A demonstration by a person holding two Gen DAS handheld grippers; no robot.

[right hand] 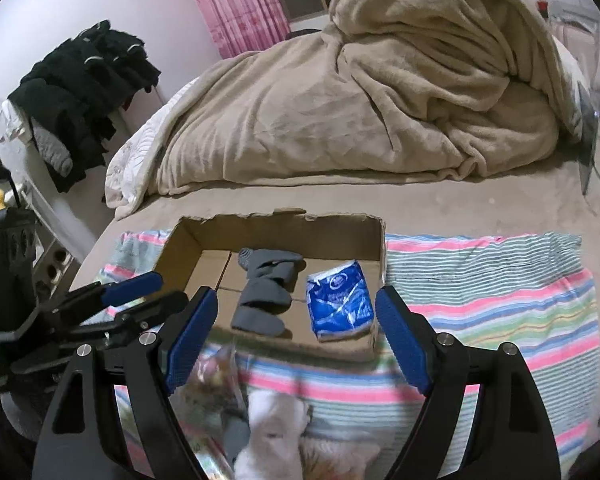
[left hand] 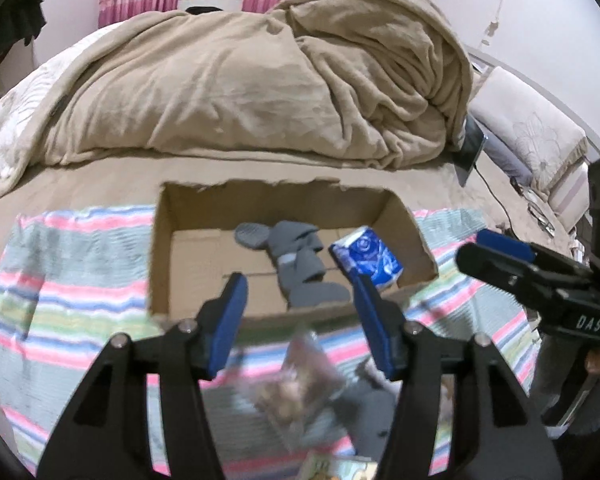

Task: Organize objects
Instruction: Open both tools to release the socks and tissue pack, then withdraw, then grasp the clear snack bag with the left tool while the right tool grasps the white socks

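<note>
An open cardboard box (left hand: 161, 256) (right hand: 340, 236) sits on a striped cloth on the bed. Inside it lie grey socks (left hand: 300, 256) (right hand: 266, 296) and, to their right, a blue tissue pack (left hand: 370, 258) (right hand: 340, 304). My left gripper (left hand: 302, 320) hovers at the box's near edge, open, with nothing between its blue pads. My right gripper (right hand: 296, 340) is also open and empty, above the box's near wall. Each gripper shows in the other's view: the right gripper (left hand: 486, 250) at the right, the left gripper (right hand: 148, 294) at the left.
In front of the box on the striped cloth (left hand: 60, 300) (right hand: 500, 300) lie a clear plastic bag of snacks (left hand: 300, 384) (right hand: 216, 376), a grey item (left hand: 374, 408) and a blurred white thing (right hand: 276, 432). A heaped beige blanket (left hand: 260, 80) (right hand: 380, 100) fills the bed behind. Dark clothes (right hand: 84, 80) hang at left.
</note>
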